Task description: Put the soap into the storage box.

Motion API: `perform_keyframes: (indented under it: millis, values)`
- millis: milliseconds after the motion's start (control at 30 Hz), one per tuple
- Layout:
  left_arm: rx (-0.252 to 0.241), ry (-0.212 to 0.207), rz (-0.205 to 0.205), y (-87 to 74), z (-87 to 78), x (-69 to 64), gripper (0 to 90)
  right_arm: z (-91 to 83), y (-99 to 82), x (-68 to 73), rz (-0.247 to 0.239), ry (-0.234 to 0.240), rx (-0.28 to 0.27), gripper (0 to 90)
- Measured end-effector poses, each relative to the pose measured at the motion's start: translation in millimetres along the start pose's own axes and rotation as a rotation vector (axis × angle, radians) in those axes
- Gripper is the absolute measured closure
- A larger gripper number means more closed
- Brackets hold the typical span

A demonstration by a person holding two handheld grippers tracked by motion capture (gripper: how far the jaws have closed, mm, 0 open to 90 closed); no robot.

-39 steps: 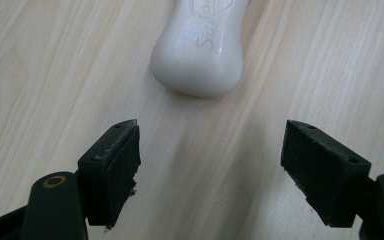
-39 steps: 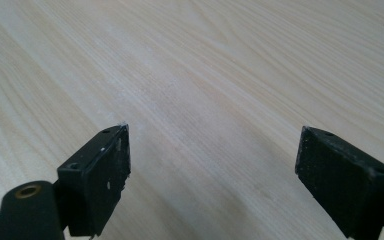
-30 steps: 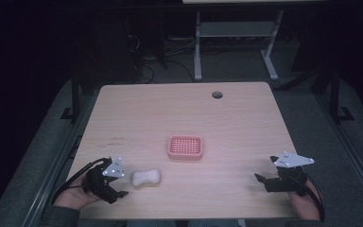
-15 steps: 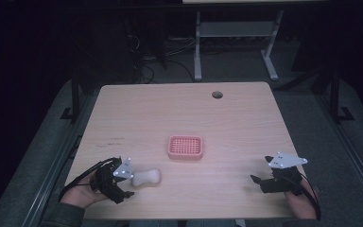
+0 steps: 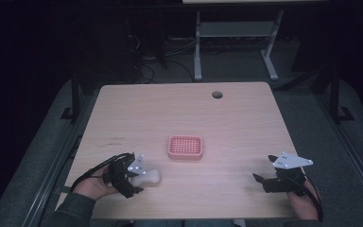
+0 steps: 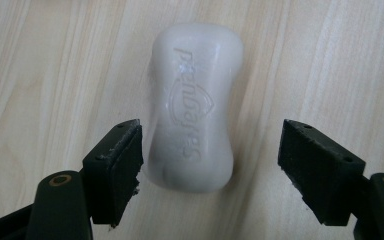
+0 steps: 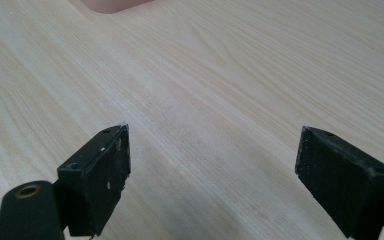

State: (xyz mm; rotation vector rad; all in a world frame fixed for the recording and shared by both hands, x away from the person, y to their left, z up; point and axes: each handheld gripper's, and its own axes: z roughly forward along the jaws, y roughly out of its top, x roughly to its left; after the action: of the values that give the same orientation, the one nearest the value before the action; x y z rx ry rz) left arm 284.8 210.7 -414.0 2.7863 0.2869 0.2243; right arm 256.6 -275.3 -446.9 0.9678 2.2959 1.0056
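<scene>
Left gripper (image 6: 210, 150) fingers, released and just been closing, straddle the near end of the soap (image 6: 196, 105) lying flat on the desk (image 5: 246, 118); push further along it before clamping, centre it between pads; right gripper (image 7: 212, 170) released, idle.

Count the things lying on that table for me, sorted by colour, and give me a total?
White: 1, the bar of soap
Pink: 1, the ridged soap dish
Black: 2, the left gripper and the right gripper
Total: 4
</scene>
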Motion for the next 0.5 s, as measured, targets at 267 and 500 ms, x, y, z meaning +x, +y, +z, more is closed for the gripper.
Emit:
perform_keyframes:
  millis: [267, 500]
  values:
    - [0.021, -0.021, 0.005, 5.6, 5.5, 7.9, 29.0, 0.2, 0.0, 0.3, -0.005, 0.001, -0.001, 13.8]
    - [0.047, -0.061, -0.009, 9.9, 12.9, 15.0, 31.6, 0.0, 0.7, 1.4, -0.003, 0.003, -0.001, 13.7]
